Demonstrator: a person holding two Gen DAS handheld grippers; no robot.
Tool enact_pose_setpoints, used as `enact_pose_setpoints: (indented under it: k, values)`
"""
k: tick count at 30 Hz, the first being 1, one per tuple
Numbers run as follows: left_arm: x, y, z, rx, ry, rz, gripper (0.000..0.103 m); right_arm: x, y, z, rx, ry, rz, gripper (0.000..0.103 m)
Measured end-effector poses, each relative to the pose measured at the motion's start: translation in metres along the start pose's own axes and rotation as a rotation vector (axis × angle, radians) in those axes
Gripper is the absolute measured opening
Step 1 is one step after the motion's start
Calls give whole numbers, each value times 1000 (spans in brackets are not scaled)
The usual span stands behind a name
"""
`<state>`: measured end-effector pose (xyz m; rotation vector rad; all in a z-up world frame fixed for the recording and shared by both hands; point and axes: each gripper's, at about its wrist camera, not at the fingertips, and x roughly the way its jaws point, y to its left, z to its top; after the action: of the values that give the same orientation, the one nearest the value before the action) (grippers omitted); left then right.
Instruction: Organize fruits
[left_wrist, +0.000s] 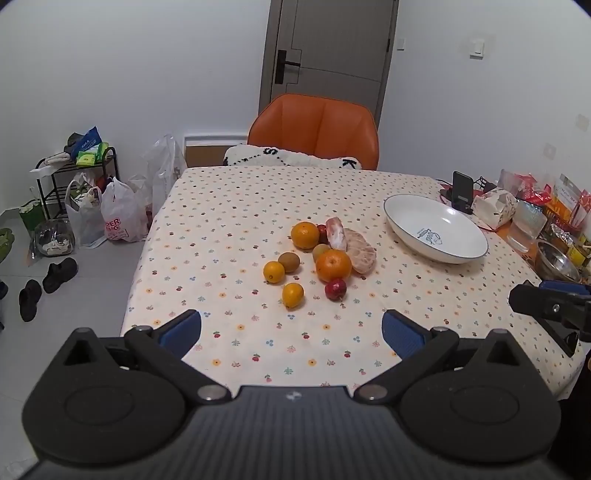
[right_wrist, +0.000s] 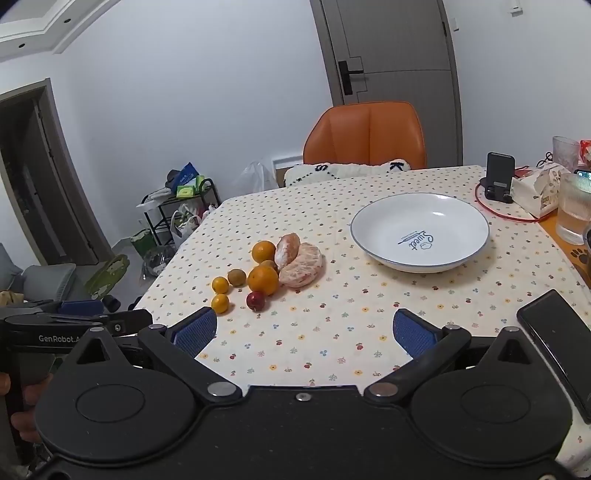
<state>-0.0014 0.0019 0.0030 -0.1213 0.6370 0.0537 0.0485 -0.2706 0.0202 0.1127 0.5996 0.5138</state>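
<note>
None of the fruit has made it into the bowl (right_wrist: 420, 234) yet, so we're right at the start. The white bowl sits bare on the right side of the table (left_wrist: 229, 221), nothing inside but its printed lettering. All the fruit is bunched in a loose cluster left of the bowl and apart from it: two oranges (left_wrist: 333, 265), one behind the other, two peeled pomelo pieces (right_wrist: 302, 266) leaning together on the bowl side, two kiwis (left_wrist: 288, 261) tucked in among them, two small yellow citrus (left_wrist: 293, 294) out at the near-left edge, and a red plum (left_wrist: 335, 289) at the front just by the big orange. We can make out another dark red fruit peeking from behind the far orange in the left view, though it's mostly hidden. Our left gripper (left_wrist: 291, 332) hangs over the near edge of the table with its jaws spread wide and nothing between the blue pads. Our right gripper (right_wrist: 304, 330) is the same story, jaws wide apart and empty, lined up roughly between the cluster and the bowl. A phone (right_wrist: 561, 343) lies at the near right corner, and clutter crowds the far right edge beyond the bowl. By our reckoning every piece is left to move, and the plum or the near yellow citrus look like the easiest first picks, sitting free at the front.
</note>
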Motion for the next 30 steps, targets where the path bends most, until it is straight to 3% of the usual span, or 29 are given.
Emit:
enact_pose_setpoints:
  k: [30]
  values:
    - [-7,7,4,-1,-12,-1,103,-2,5,0,-3,7,8,103]
